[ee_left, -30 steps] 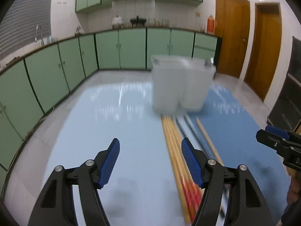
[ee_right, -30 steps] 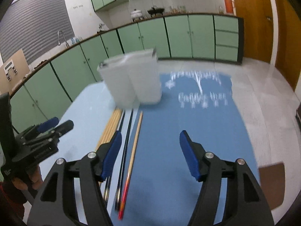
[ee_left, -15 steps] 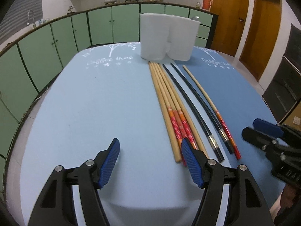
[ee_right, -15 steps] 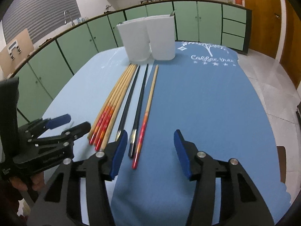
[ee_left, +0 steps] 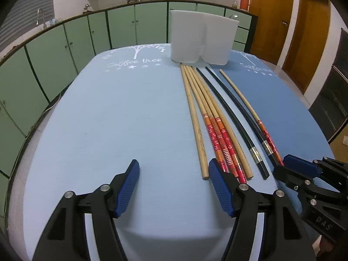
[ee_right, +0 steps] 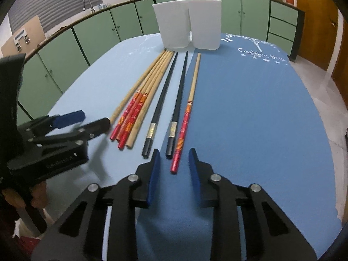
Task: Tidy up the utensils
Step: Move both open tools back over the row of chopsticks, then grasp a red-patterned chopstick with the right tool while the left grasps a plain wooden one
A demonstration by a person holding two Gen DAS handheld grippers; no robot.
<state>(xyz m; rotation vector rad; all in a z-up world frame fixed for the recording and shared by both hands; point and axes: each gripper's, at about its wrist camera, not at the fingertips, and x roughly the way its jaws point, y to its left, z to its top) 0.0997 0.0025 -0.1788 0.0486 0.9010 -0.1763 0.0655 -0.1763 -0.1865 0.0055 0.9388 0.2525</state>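
Several chopsticks lie side by side on the blue table: a bundle of wooden and red-handled ones (ee_left: 208,117) (ee_right: 143,95), two black ones (ee_left: 230,113) (ee_right: 171,95), and a single red-handled one (ee_left: 248,106) (ee_right: 189,106). A white two-compartment holder (ee_left: 202,37) (ee_right: 188,24) stands at their far ends. My left gripper (ee_left: 174,187) is open and empty, just left of the bundle's near ends. My right gripper (ee_right: 174,174) is open with a narrower gap, low over the single red-handled chopstick's near end.
The table is covered by a light blue mat (ee_left: 113,117) on the left and a darker blue mat (ee_right: 250,108) on the right. Green cabinets (ee_left: 65,43) run behind. Wooden doors (ee_left: 274,19) stand at the far right.
Both grippers have tilted down and drawn back to the chopsticks' near ends. The right gripper's jaws have narrowed and now straddle the single red-handled chopstick's end.
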